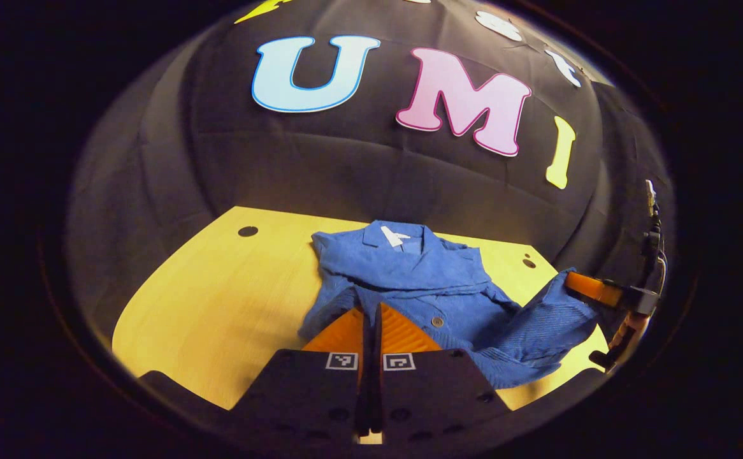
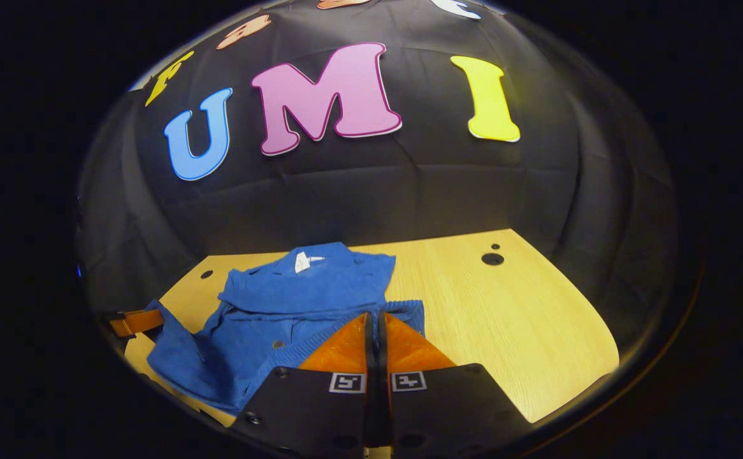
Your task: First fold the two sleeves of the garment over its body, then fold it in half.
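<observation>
A blue buttoned garment (image 1: 410, 274) lies on the wooden table (image 1: 218, 299), collar and white tag (image 1: 394, 237) toward the wall, with folds of cloth lying across its body. My left gripper (image 1: 371, 311) is shut, its tips pinching the near hem. Off to the right, my right gripper (image 1: 569, 280) holds another part of the hem lifted off the table. In the right gripper view the garment (image 2: 308, 293) spreads left of centre, and the right gripper (image 2: 376, 315) is shut on its ribbed hem. The left gripper (image 2: 155, 319) shows at the far left, with cloth bunched at it.
Round holes (image 1: 248, 231) mark the table's far corners, one of them at the right in the right gripper view (image 2: 492, 258). Bare wood (image 2: 505, 306) stretches to the right of the garment. The black booth wall stands close behind the table.
</observation>
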